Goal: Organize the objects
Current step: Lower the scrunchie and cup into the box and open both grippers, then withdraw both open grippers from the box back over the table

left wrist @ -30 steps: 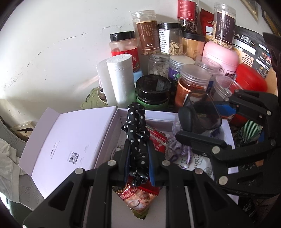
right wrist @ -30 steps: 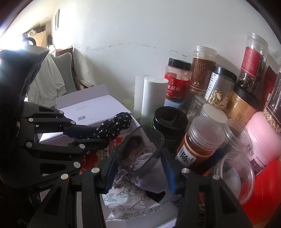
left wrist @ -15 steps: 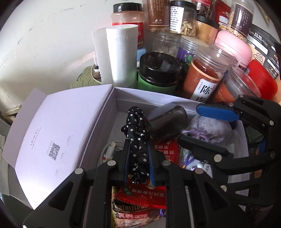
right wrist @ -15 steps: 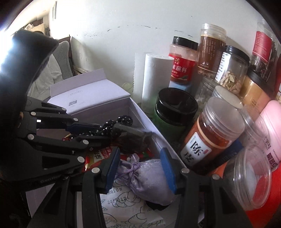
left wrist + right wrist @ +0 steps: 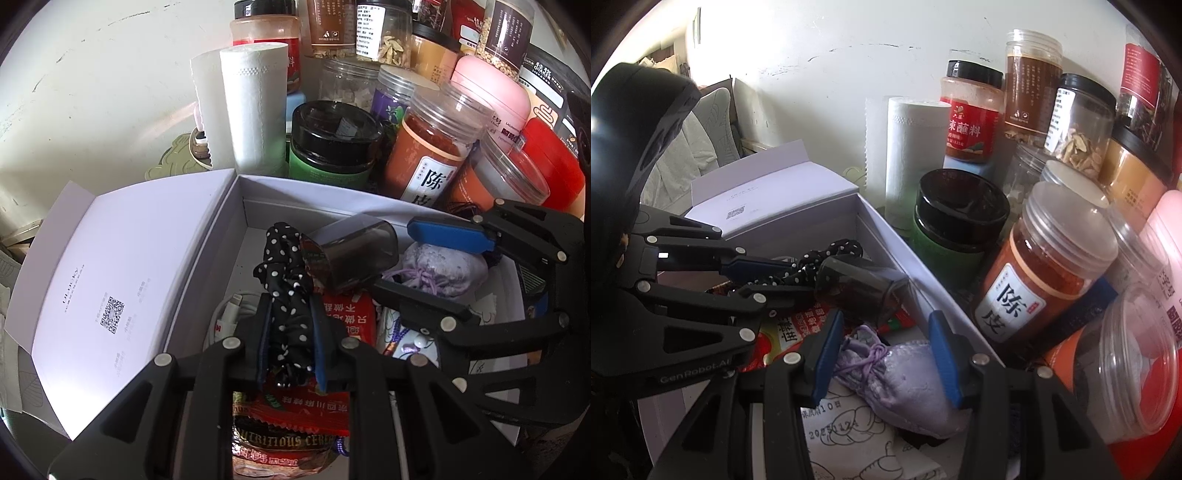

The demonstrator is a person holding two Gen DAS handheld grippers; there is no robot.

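Observation:
My left gripper (image 5: 290, 301) is shut on a black polka-dot scrunchie (image 5: 284, 266) and holds it low inside the open white box (image 5: 332, 192). Just right of the scrunchie a dark translucent cup (image 5: 351, 254) lies on its side in the box. My right gripper (image 5: 884, 325) stands open just behind the cup (image 5: 860, 288), whose fingers do not press on it. Under and between those fingers rests a lavender sachet (image 5: 905, 373). Seen from the right wrist, the left gripper (image 5: 798, 277) reaches in from the left with the scrunchie (image 5: 827, 254).
Snack packets (image 5: 347, 321), a white cable (image 5: 229, 310) and a printed pouch (image 5: 849, 435) fill the box. Its lid (image 5: 129, 277) lies open to the left. Behind the box crowd a paper roll (image 5: 255, 107), a black-lidded green jar (image 5: 332, 147), an orange-powder jar (image 5: 432, 147) and several more jars.
Both grippers have sunk into the box. The dark cup has left the right gripper's jaws and now lies on its side in the box. The scrunchie stays gripped.

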